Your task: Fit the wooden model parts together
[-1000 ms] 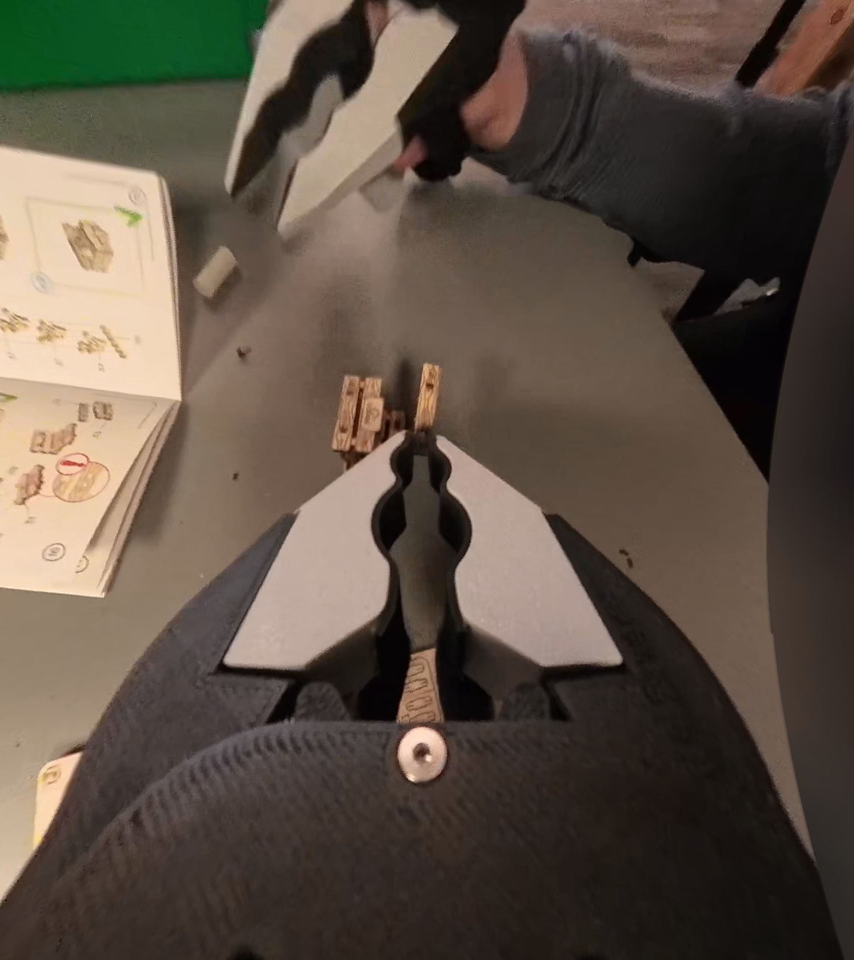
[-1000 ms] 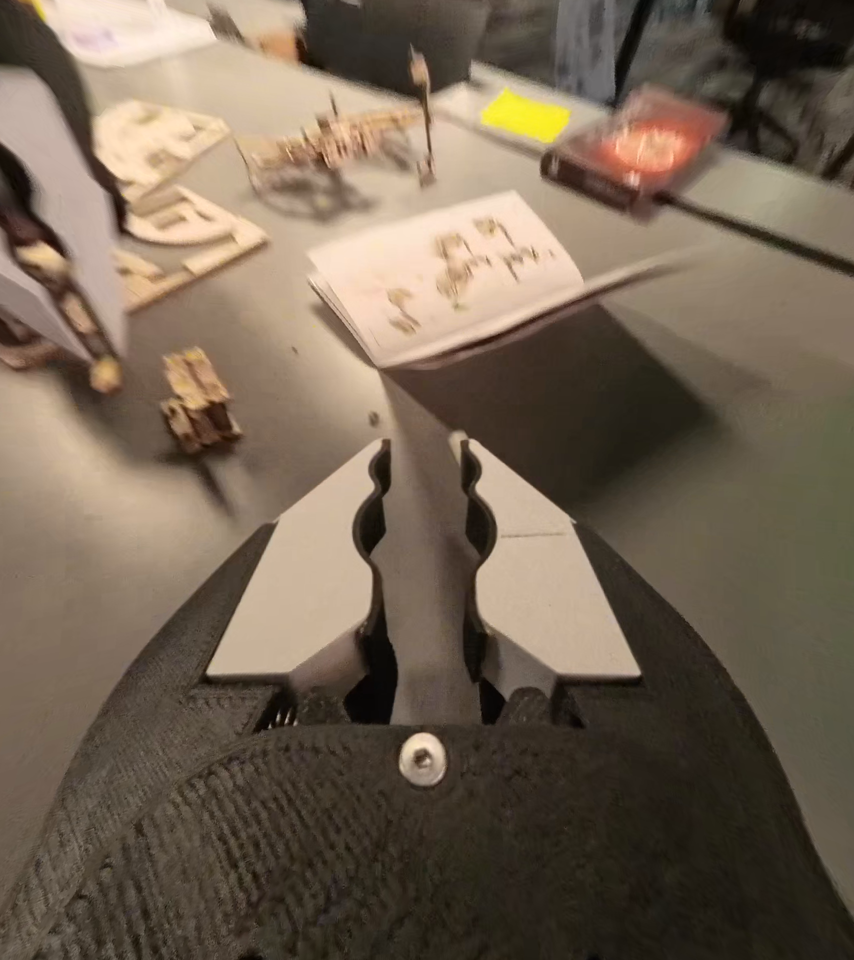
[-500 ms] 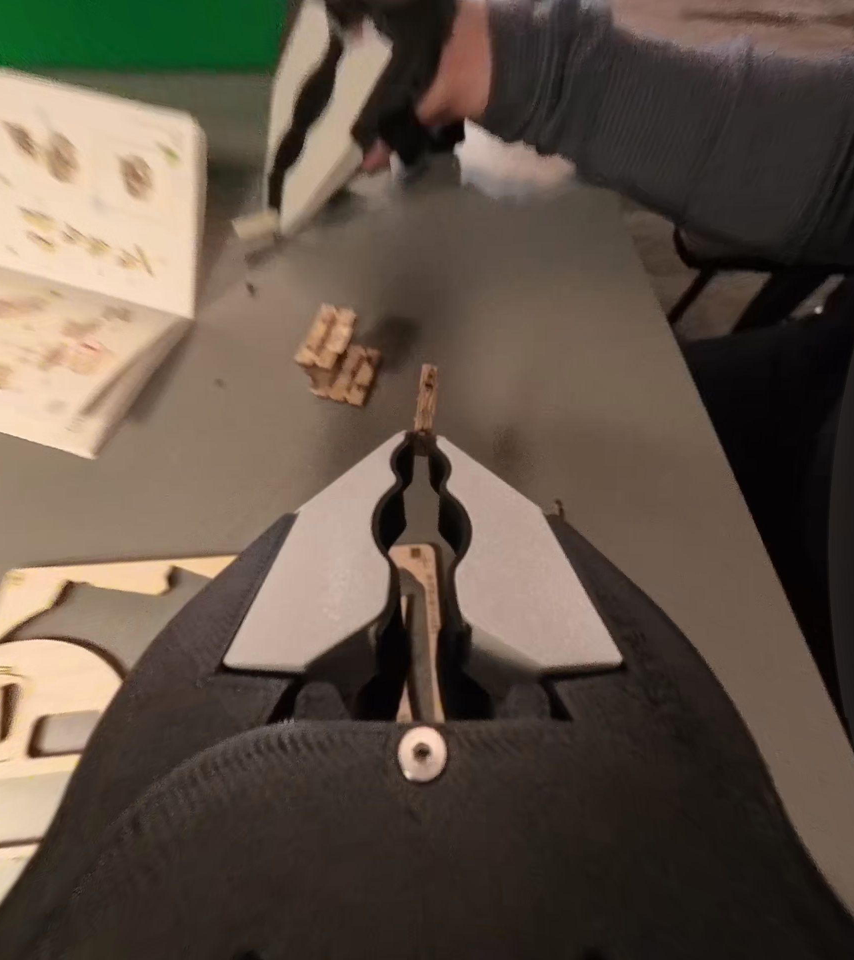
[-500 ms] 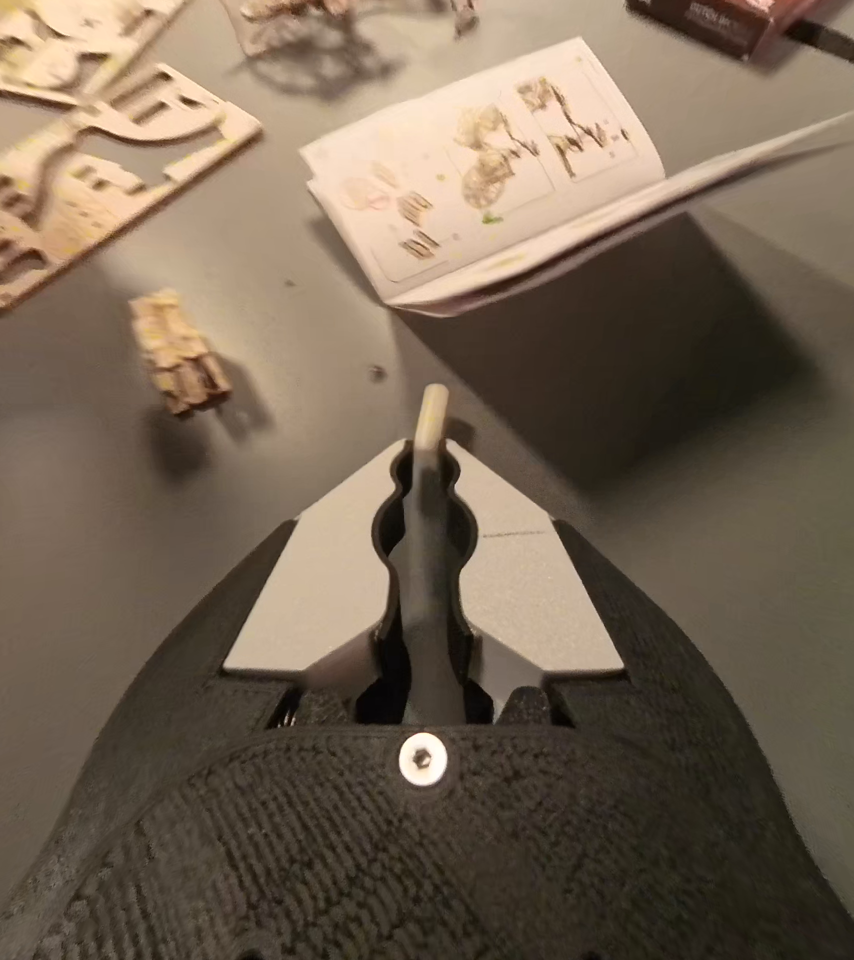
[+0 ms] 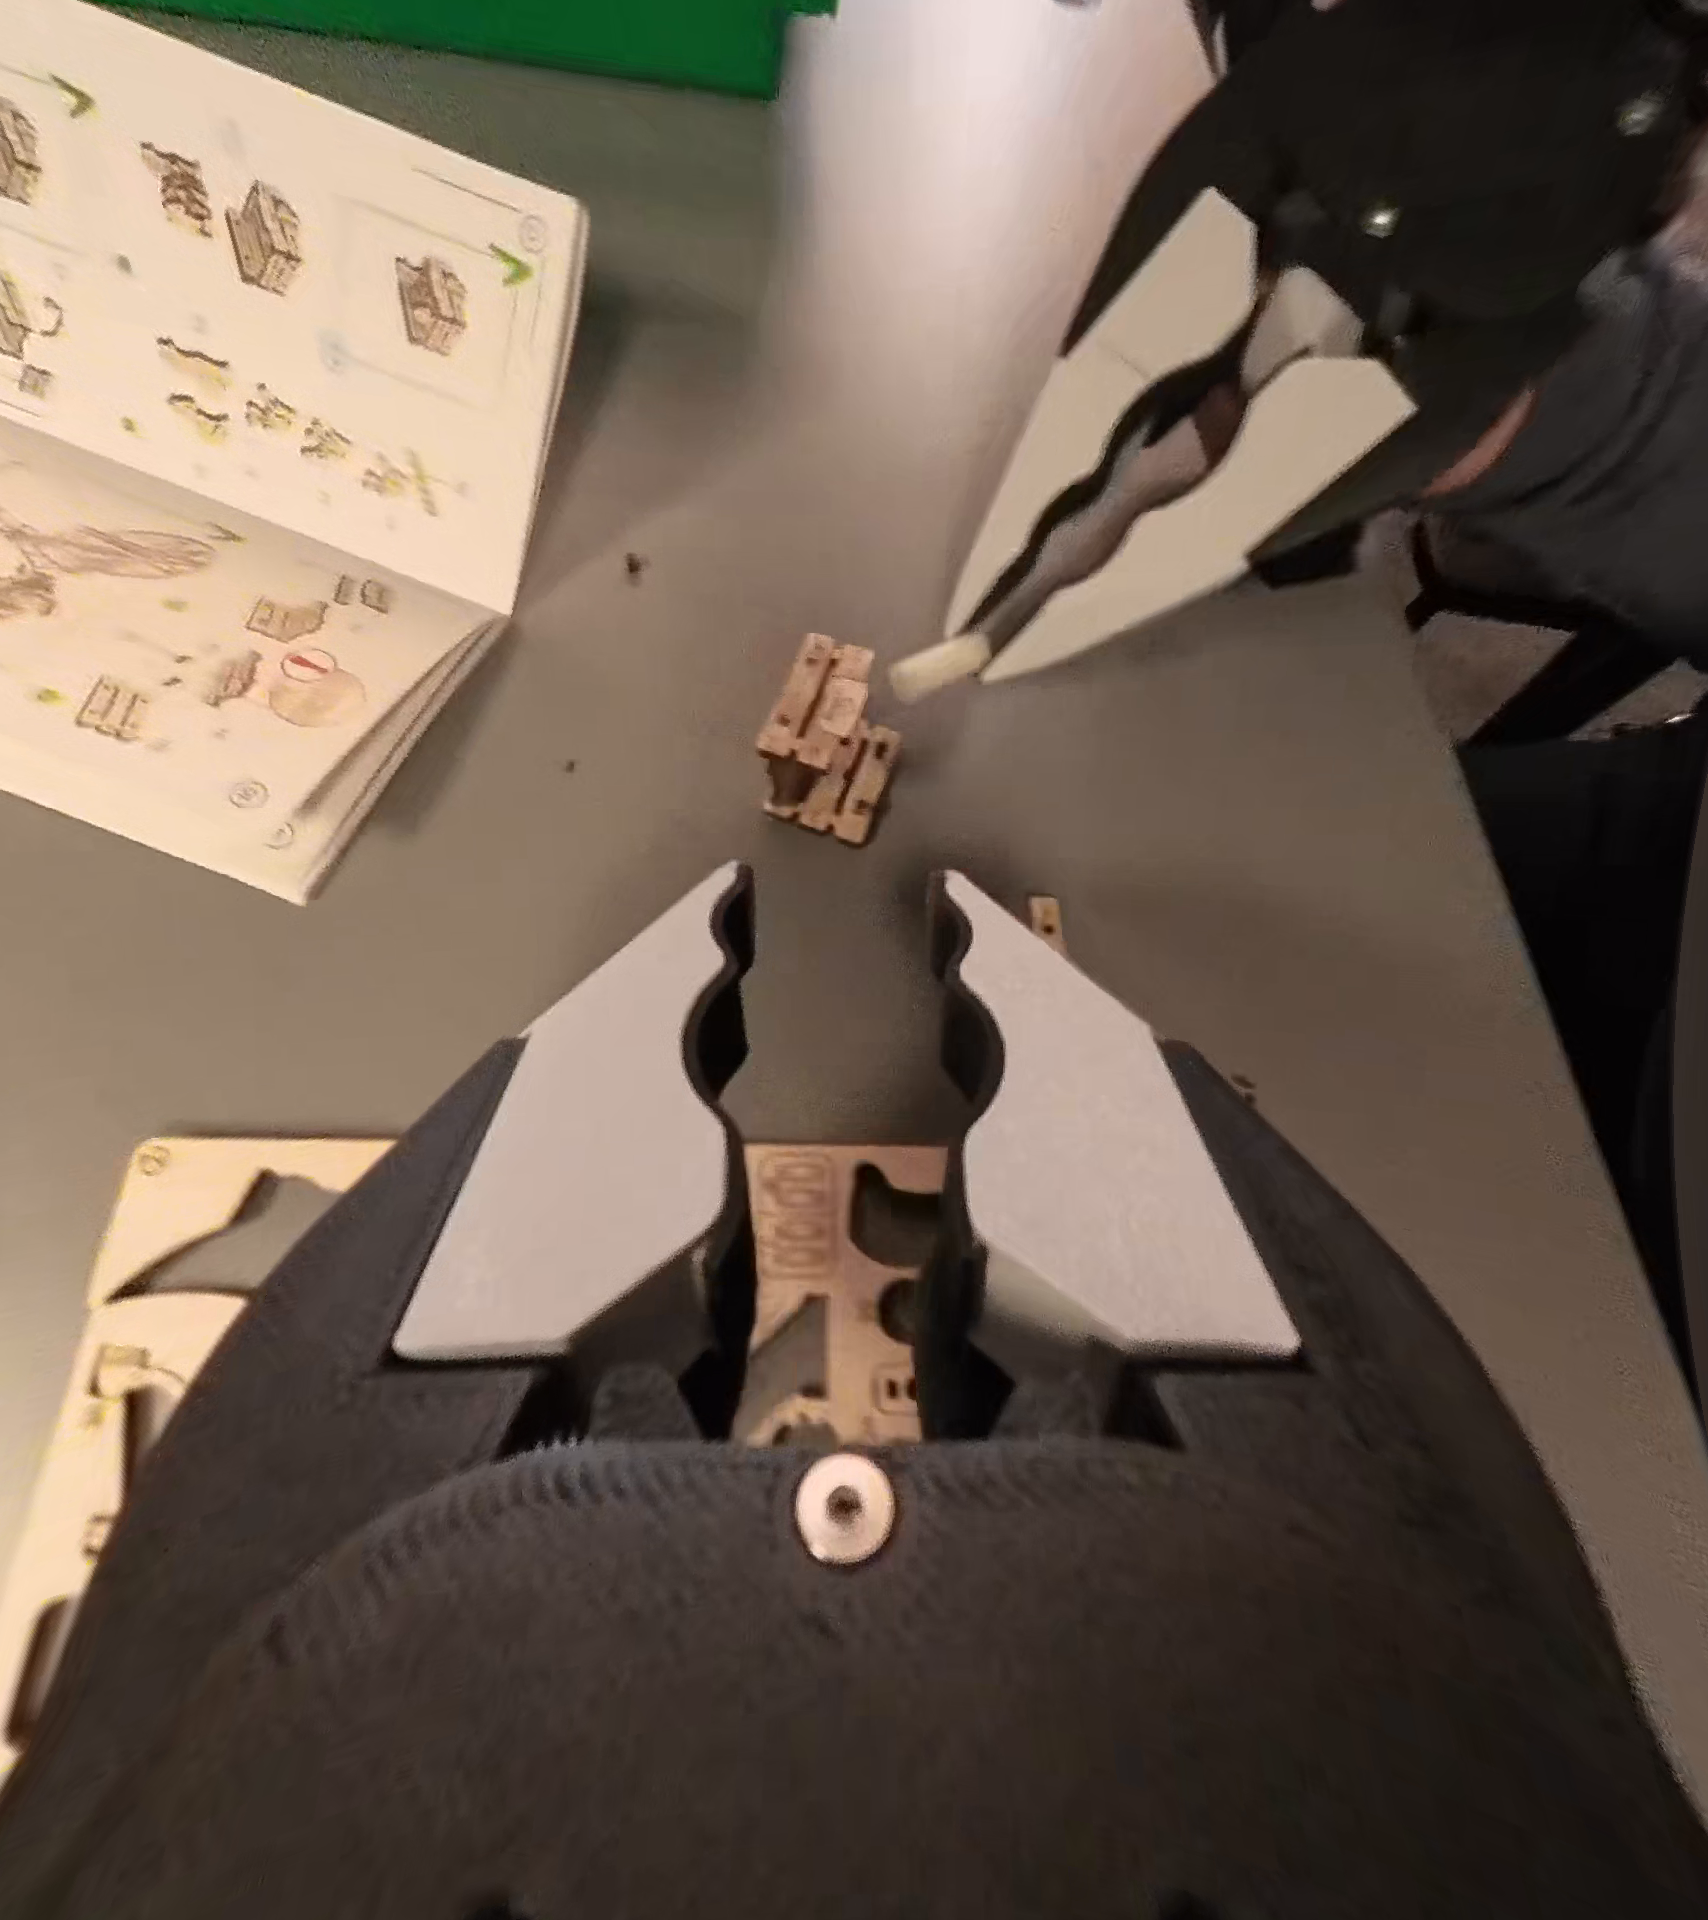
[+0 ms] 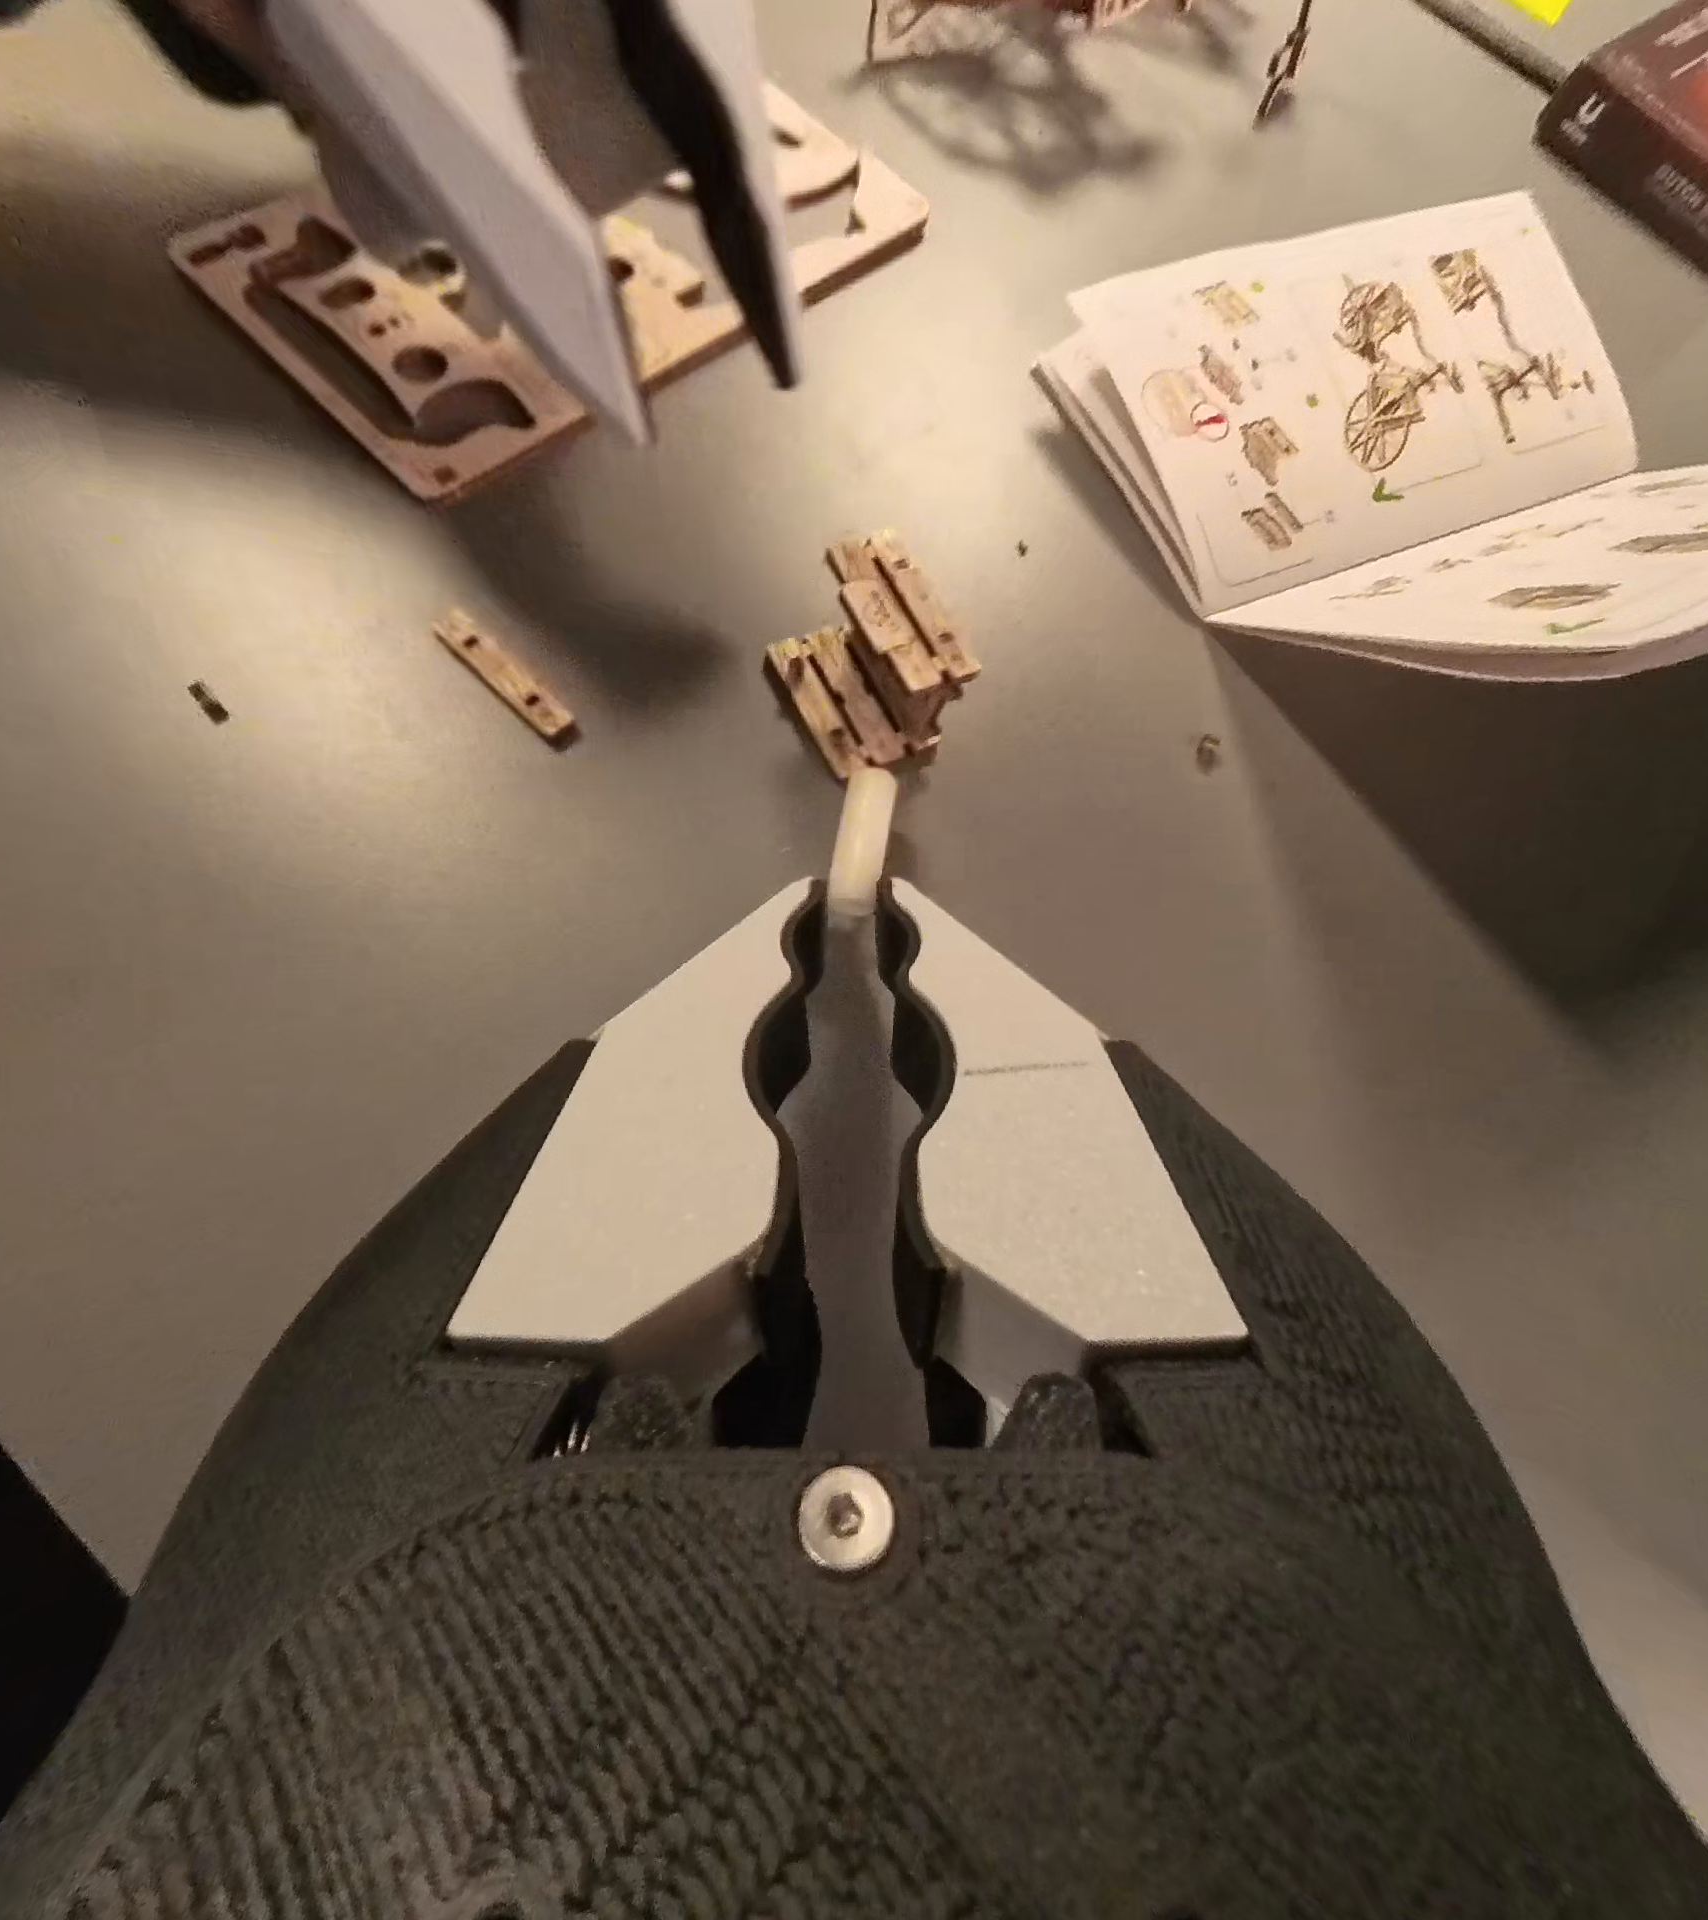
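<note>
A small wooden block assembly point(image 5: 829, 738) lies on the grey table ahead of my left gripper point(image 5: 839, 894), which is open and empty. A thin wooden strip point(image 5: 1047, 920) lies by its right finger. My right gripper point(image 6: 855, 899) is shut on a short whitish stick point(image 6: 860, 842), whose tip rests against the near edge of the assembly point(image 6: 871, 655). The strip point(image 6: 507, 675) lies to the left in that view. The left gripper point(image 6: 710, 405) hangs open above the table at the far left. The right gripper point(image 5: 975, 655) and its stick point(image 5: 938, 662) show in the left wrist view.
An open instruction booklet point(image 5: 206, 416) lies on the left, also in the right wrist view point(image 6: 1349, 416). A cut-out wooden parts sheet point(image 5: 195, 1247) lies under my left gripper point(image 6: 393, 343). A dark box point(image 6: 1681, 135) and a partly built model point(image 6: 985, 31) stand farther back. My right fingertips sit around 9 centimeters from my left ones. My left gripper's tips are some 20 centimeters from the partly built model point(image 6: 985, 31).
My left gripper has opened and let go of the thin wooden strip, which now lies on the table. My right gripper has closed on the whitish stick and brought it to the assembly.
</note>
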